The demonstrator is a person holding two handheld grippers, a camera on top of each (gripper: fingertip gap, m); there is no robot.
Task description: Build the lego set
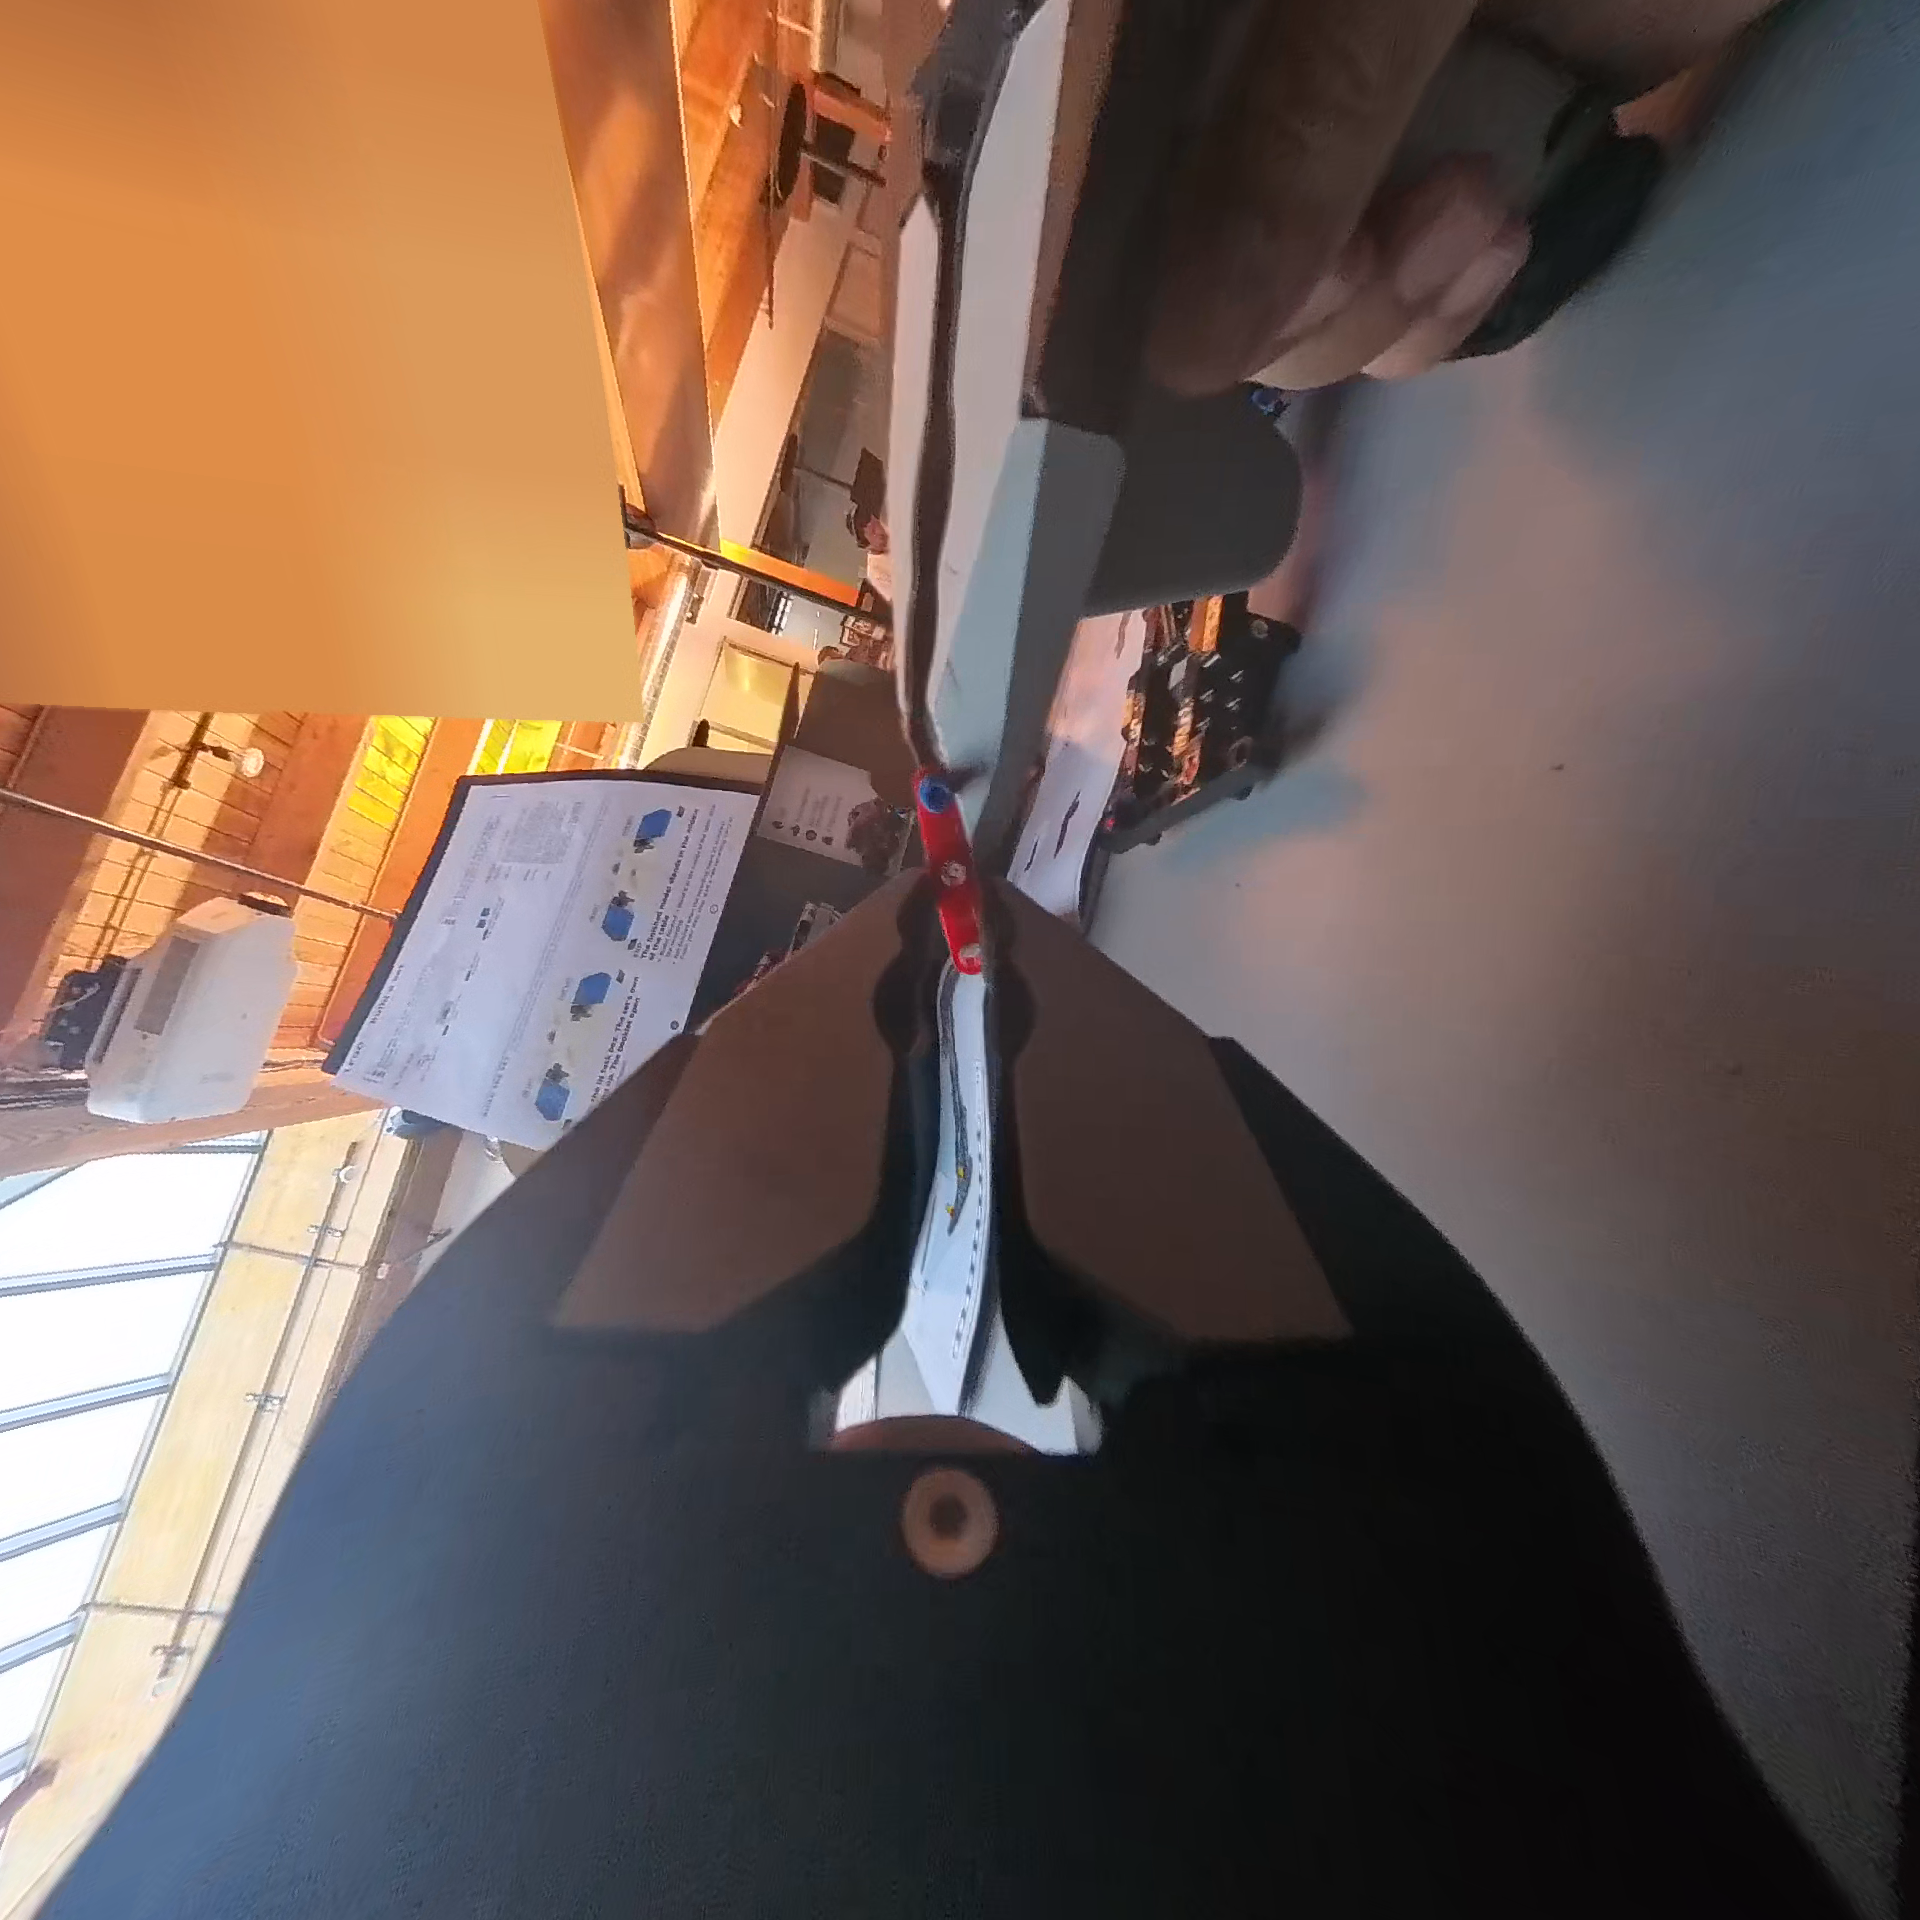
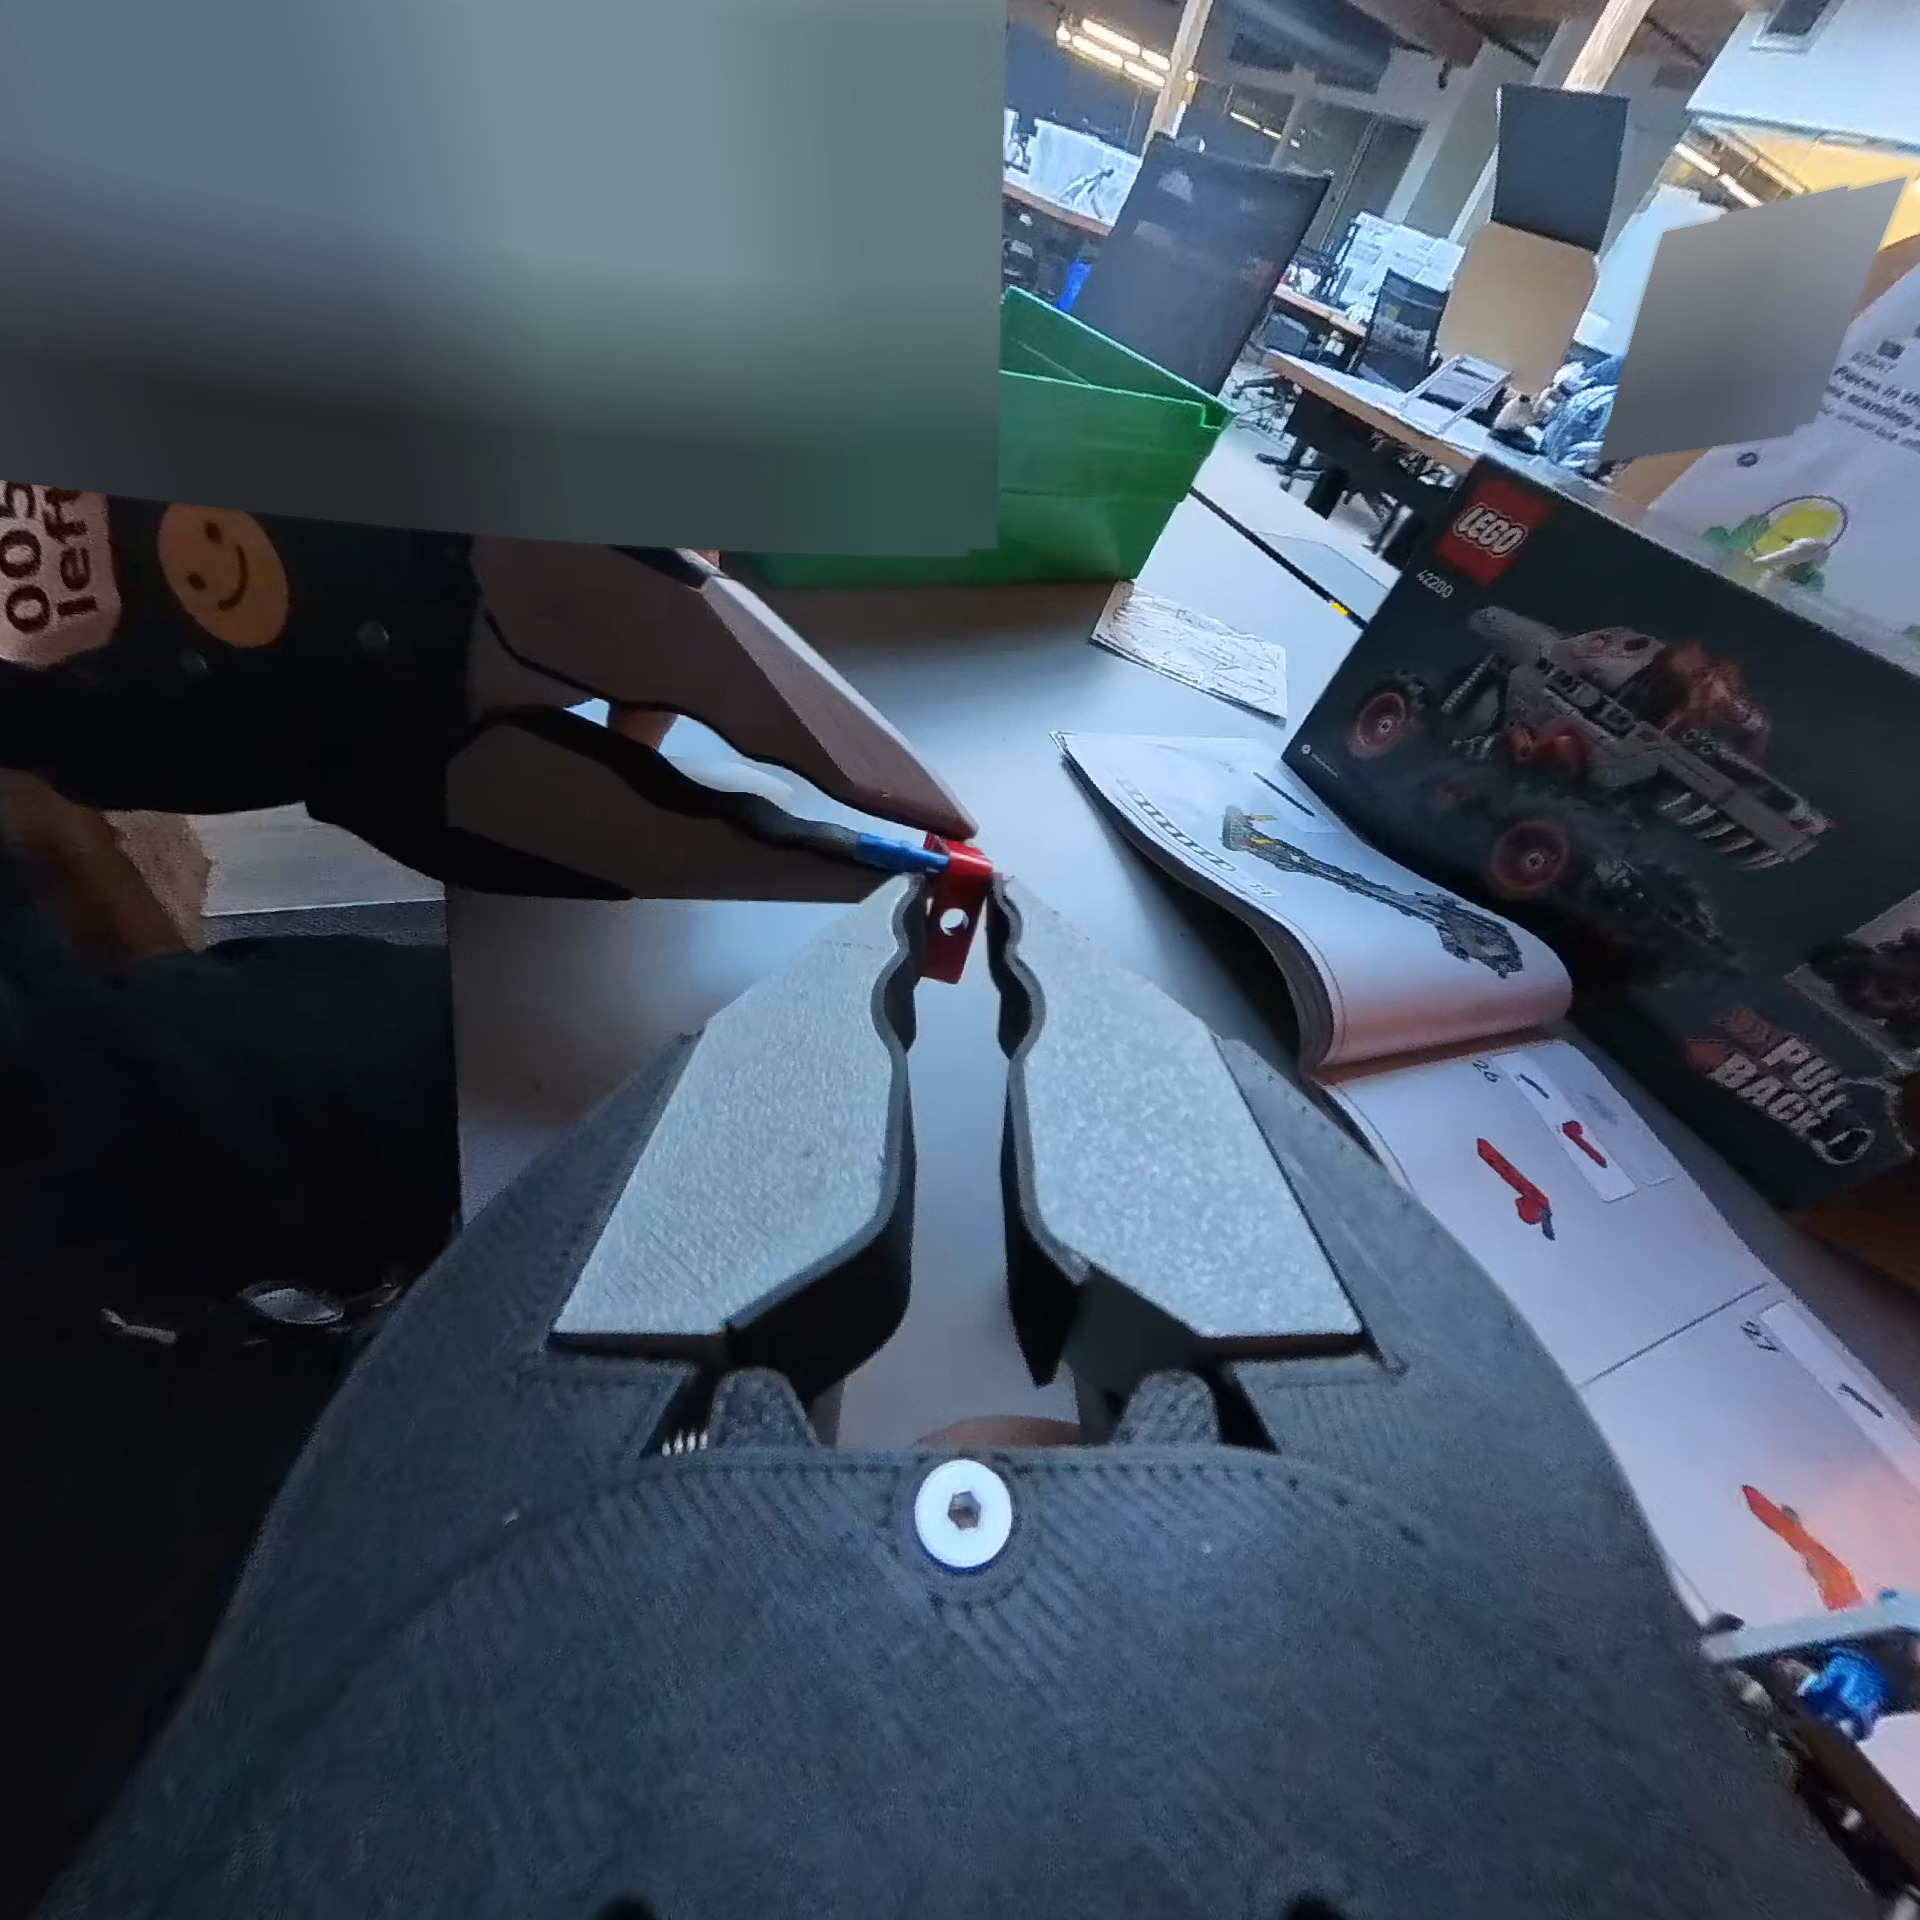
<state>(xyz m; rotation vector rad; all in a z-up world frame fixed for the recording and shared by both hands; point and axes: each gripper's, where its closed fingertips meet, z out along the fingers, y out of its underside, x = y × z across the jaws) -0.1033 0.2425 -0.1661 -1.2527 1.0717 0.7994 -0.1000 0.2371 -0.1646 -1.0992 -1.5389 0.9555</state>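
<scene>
A small red lego beam (image 1: pixel 951 894) with a blue pin (image 1: pixel 935 795) in one end is held in the air between both grippers. My left gripper (image 1: pixel 951 914) is shut on the red beam. The right gripper's grey fingers (image 1: pixel 1039 623) reach in from the top of the left wrist view and meet the beam's far end. In the right wrist view, my right gripper (image 2: pixel 954 914) pinches the red beam (image 2: pixel 956 920) at its tips. The left gripper's fingers (image 2: pixel 727 748) come in from the left around the blue pin (image 2: pixel 894 854).
An open instruction booklet (image 2: pixel 1351 914) lies on the grey table (image 2: pixel 1039 675), with the set's box (image 2: pixel 1610 779) standing behind it. A green bin (image 2: pixel 1091 447) is farther back. The part-built dark model (image 1: pixel 1205 707) sits on the table. A printed sheet on a stand (image 1: pixel 540 935) is beyond. The tips of both grippers are at nearly the same place.
</scene>
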